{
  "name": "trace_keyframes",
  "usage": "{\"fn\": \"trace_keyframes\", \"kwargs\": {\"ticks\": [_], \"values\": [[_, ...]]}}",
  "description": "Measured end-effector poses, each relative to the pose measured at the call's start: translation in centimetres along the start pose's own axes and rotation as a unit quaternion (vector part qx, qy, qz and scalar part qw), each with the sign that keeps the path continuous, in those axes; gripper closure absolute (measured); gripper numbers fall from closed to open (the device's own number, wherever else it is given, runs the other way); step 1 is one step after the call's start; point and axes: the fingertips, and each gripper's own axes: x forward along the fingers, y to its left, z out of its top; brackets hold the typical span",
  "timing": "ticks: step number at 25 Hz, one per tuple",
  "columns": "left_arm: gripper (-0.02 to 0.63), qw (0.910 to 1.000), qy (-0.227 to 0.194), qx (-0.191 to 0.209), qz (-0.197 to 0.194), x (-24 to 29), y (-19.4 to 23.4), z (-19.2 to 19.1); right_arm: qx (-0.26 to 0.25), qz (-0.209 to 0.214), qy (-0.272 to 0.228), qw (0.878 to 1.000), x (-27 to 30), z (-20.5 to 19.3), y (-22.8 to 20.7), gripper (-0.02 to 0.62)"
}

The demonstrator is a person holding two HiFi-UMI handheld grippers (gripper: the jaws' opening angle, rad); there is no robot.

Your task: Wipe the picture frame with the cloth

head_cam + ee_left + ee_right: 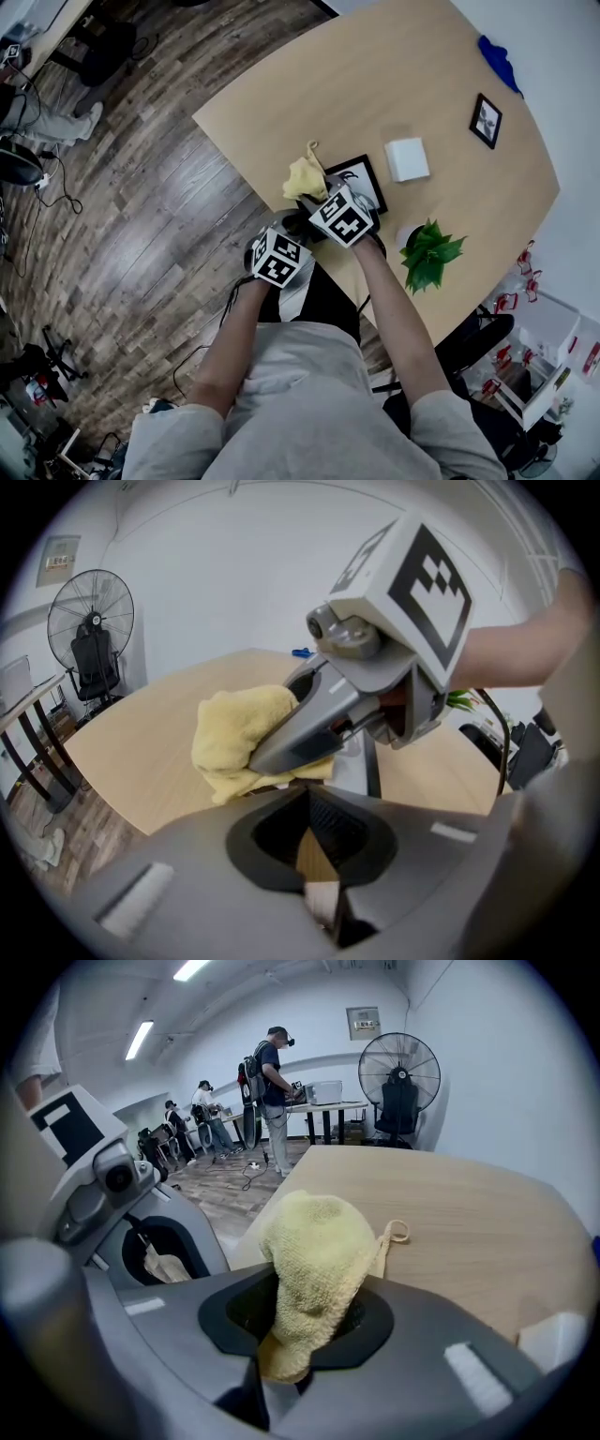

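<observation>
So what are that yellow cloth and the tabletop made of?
The cloth looks like soft yellow terry, cotton or microfibre: matte, with a nubby looped pile. The tabletop looks like pale wood or wood-look laminate, smooth with faint grain; which, I cannot tell.

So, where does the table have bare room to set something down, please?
Widest bare stretch: the table beyond the cloth and white box, toward the far edge. A smaller gap: between box and small frame. Crowded near you: large frame, plant.

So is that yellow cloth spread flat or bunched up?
Bunched up: the cloth is a wadded lump pinched between the right tool's jaws.
</observation>
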Motion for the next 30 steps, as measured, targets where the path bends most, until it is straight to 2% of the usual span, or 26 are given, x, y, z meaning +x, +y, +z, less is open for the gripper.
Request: {"fn": "trace_keyframes", "kwargs": {"ticks": [10, 23, 30], "values": [[0.554, 1.0000, 0.005, 0.005, -0.002, 0.1, 0.0, 0.0, -0.022, -0.051, 0.005, 0.998, -0.5, -0.8, -1.1, 0.512], [0.555, 0.9998, 0.010, 0.013, -0.006, 0.1, -0.1, -0.2, 0.006, -0.100, 0.012, 0.995, -2.5, -2.8, -5.4, 0.512], [0.554, 0.9995, 0.020, 0.022, -0.006, 0.2, -0.1, 0.1, 0.047, -0.142, 0.017, 0.989, -4.5, -4.3, -8.9, 0.512]]}}
